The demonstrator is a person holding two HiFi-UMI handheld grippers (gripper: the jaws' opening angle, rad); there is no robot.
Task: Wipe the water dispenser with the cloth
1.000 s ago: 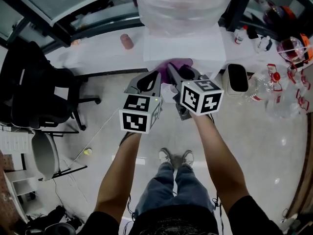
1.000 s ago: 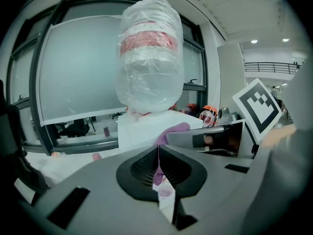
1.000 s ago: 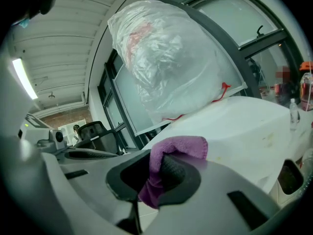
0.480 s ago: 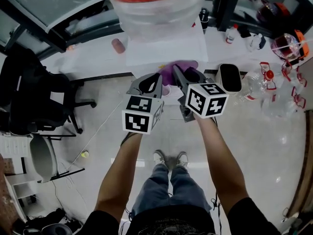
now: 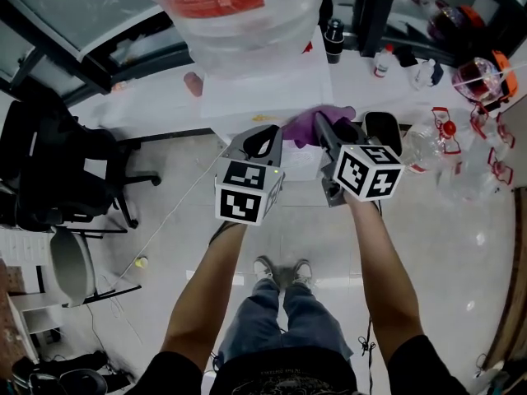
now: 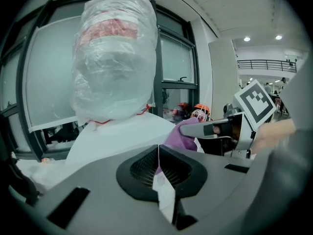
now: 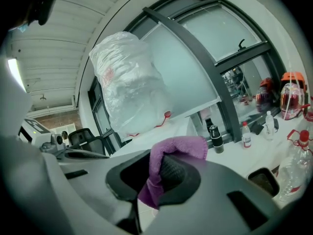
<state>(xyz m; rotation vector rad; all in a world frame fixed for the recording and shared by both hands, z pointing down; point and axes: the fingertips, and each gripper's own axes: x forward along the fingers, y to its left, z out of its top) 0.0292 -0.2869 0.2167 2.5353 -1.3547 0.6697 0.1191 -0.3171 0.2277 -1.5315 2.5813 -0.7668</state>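
Note:
The water dispenser (image 5: 263,81) has a white top, and its bottle (image 5: 235,11) is wrapped in clear plastic with a red label. My right gripper (image 5: 325,124) is shut on a purple cloth (image 5: 309,124) at the dispenser's front right edge. In the right gripper view the cloth (image 7: 166,153) bulges out between the jaws of the right gripper (image 7: 159,173), with the bottle (image 7: 129,92) behind. My left gripper (image 5: 265,132) is shut with nothing in it, just left of the cloth. In the left gripper view the left gripper (image 6: 157,153) points at the white top (image 6: 117,136), with the cloth (image 6: 183,133) to the right.
A black office chair (image 5: 49,167) stands at the left. On the white counter behind are a dark bottle (image 5: 333,35) and small bottles (image 5: 381,60). A dark bin (image 5: 383,130), clear plastic bottles (image 5: 445,142) and an orange helmet (image 5: 494,72) are at the right.
Both grippers have shifted to the right along the dispenser's front edge. The purple cloth went with the right gripper, toward the dispenser's right corner.

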